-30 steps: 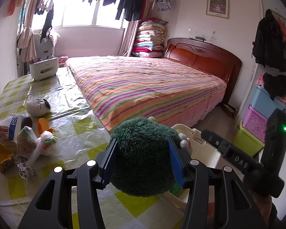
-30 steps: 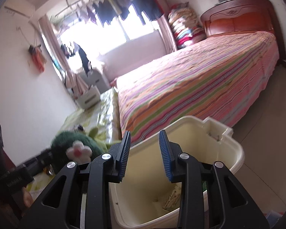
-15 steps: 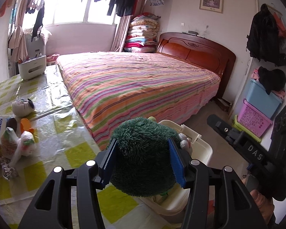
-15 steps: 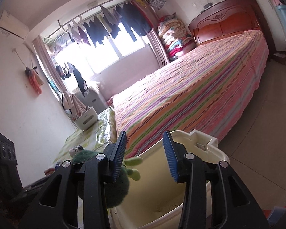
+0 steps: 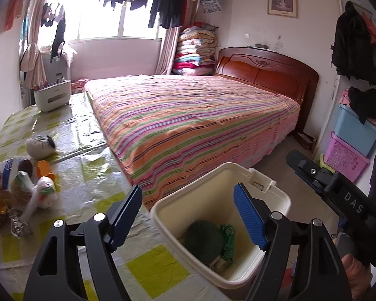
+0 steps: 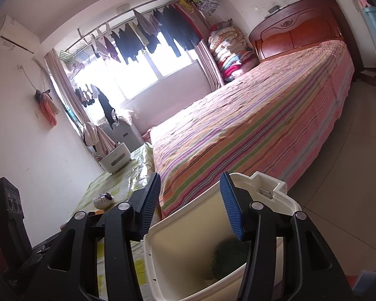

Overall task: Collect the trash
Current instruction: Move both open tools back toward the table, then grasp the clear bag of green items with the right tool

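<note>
Over the bin (image 5: 160, 208), both grippers, left (image 5: 188, 215) and right (image 6: 190, 205), are opening, empty; next, approach table-edge litter (image 5: 20, 195) with jaws spread.

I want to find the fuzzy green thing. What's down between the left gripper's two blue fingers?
In the left wrist view, the opening left gripper frames the cream bin. The fuzzy green toy lies inside on its bottom, untouched.

Dark green plush (image 5: 205, 238) in cream bin (image 5: 240, 173); rainbow-striped bedspread (image 5: 188, 118).
</note>
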{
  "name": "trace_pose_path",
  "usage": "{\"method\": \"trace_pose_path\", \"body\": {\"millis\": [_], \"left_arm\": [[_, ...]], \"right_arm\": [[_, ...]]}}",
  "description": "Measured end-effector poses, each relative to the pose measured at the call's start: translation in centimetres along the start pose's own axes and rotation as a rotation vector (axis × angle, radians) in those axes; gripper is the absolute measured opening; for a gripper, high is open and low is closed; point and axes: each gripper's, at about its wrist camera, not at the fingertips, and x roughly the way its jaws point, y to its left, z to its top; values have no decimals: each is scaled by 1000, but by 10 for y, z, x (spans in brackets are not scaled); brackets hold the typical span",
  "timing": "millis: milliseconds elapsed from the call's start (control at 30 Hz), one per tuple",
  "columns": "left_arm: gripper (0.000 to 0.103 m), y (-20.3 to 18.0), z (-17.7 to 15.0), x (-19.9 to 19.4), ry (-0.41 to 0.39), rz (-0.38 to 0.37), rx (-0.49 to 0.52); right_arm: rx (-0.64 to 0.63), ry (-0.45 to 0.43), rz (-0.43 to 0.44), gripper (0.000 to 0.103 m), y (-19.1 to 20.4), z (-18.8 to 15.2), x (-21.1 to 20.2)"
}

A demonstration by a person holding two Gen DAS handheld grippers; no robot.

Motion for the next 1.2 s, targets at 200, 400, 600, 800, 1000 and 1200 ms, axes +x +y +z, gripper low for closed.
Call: {"method": "trace_pose_path", "body": {"millis": [200,400,600,800,1000,1200], "left_arm": [[73,22,-3,-11,-2,44,-26],[73,50,-7,-23,3,99,-44],[73,79,-12,-40,6,143,-68],[73,122,-15,-58,7,198,-117],[73,179,-23,-82,1,314,-154],[73,233,-31,-99,19,385,-225]], "right_arm": [[-18,23,20,63,10,-5,5],[-30,52,55,73,27,-12,14],[-47,106,96,73,49,-23,29],[-104,154,168,75,82,-34,39],[-242,200,259,75,133,-41,56],[-320,321,389,75,186,-61,85]]}}
